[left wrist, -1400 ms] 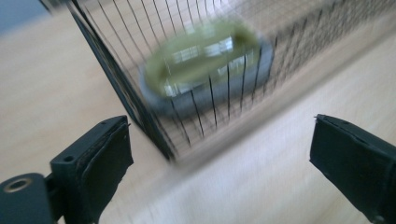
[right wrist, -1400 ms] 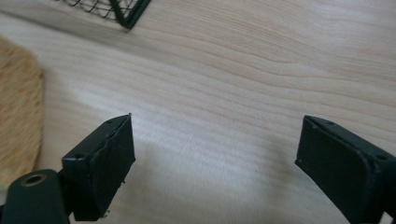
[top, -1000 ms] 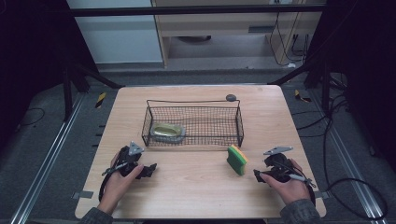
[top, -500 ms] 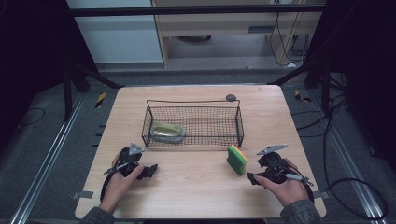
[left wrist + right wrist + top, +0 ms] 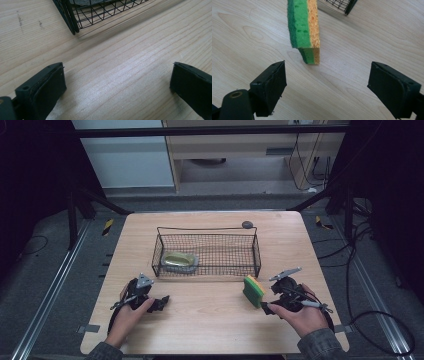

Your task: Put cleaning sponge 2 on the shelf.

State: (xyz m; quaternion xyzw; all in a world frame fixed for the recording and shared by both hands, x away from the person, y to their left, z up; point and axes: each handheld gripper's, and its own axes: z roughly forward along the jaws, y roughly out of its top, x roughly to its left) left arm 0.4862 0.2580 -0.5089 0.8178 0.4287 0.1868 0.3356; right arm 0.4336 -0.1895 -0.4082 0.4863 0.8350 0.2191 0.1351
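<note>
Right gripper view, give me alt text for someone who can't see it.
A green and yellow sponge stands on edge on a wooden table, just ahead of the open right gripper, whose black jaws stand wide apart. A black wire basket corner shows at top.

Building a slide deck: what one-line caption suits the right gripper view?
Open right tool facing a green-and-yellow sponge standing on edge on the wooden table, untouched.

- The sponge (image 5: 253, 290) (image 5: 305, 27), green scouring layer over yellow foam, stands on edge on the worktop (image 5: 210, 320), just before the wire basket's (image 5: 208, 251) right corner.
</note>
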